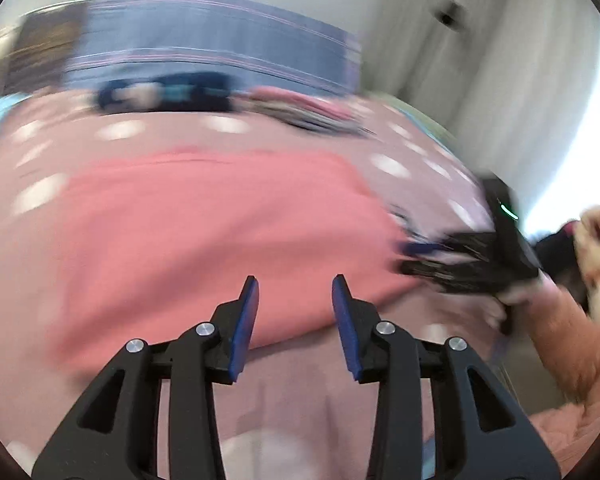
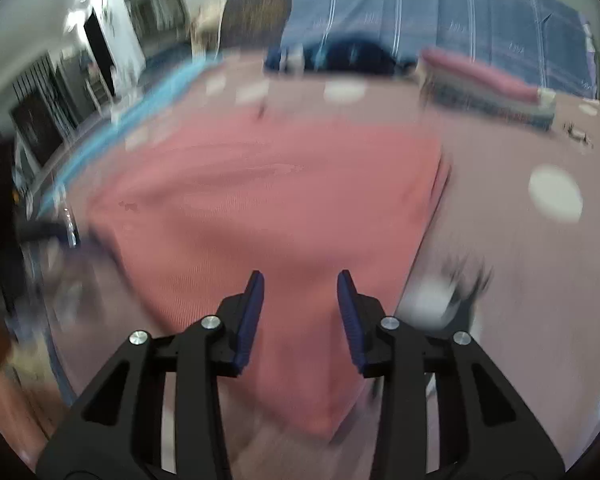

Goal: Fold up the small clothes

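From the left wrist camera, the left gripper [image 1: 295, 286] hangs over the near edge of a coral-pink garment [image 1: 204, 240] spread flat on a mauve bedspread with white dots [image 1: 148, 136]; its blue-padded fingers [image 1: 247, 312] stand apart with nothing between them, and pink cloth shows through the gap. To the right of the garment, the right gripper [image 1: 416, 258] reaches in toward the garment's right edge, held by a hand [image 1: 516, 300] in a pink sleeve; motion blur hides how its fingers stand here. Beyond the garment's far edge lie a dark navy heap [image 1: 168, 94] and a low stack of folded clothes [image 1: 308, 110], with a blue striped cloth [image 1: 220, 40] rising behind them. The frame is smeared throughout. From the right wrist camera, the right gripper [image 2: 300, 286] sits above the garment [image 2: 260, 208], near the corner that points at the lens; its fingers [image 2: 350, 312] are released, parted and gripping nothing. The garment lies flat on the dotted bedspread [image 2: 520, 264], with one long edge running along its right side. Past the garment's far right corner rests the stack of folded clothes [image 2: 488, 84], topped by a pink piece, and directly behind the garment lies the navy heap [image 2: 340, 56] against the blue striped cloth [image 2: 440, 12]. A turquoise strip [image 2: 156, 96] borders the bedspread left of the garment.
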Available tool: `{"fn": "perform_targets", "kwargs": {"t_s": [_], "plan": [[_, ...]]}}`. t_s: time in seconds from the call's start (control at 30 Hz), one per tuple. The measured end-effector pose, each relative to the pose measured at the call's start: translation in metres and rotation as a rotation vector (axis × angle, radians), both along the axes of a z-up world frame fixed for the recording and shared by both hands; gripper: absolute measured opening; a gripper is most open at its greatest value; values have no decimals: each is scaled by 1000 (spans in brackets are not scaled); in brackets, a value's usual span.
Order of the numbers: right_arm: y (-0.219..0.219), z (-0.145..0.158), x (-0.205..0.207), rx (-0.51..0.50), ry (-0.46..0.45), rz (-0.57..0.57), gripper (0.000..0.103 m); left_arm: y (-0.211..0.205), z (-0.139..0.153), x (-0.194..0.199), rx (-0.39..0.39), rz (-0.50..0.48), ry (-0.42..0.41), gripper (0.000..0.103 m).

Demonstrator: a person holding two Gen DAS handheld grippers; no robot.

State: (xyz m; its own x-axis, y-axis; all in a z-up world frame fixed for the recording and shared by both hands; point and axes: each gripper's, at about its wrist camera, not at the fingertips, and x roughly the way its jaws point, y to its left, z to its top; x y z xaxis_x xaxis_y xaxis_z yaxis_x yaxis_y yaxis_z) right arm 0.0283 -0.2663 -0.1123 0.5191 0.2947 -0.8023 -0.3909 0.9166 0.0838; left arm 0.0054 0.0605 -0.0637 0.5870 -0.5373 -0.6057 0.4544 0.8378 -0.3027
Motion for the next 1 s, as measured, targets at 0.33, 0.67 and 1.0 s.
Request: {"fn": "perform_targets", "kwargs": {"t_s": [0.33,0.67,1.0], "plan": [[68,59,14,17,-85,6,40,131,-21,-13,-165,278,33,38],[240,73,94,-6,-4,268,51,146,-42,38,-151,169,52,30],[341,37,182,-194,29,319,50,129,-65,88,-182,-3,160,31]]}}
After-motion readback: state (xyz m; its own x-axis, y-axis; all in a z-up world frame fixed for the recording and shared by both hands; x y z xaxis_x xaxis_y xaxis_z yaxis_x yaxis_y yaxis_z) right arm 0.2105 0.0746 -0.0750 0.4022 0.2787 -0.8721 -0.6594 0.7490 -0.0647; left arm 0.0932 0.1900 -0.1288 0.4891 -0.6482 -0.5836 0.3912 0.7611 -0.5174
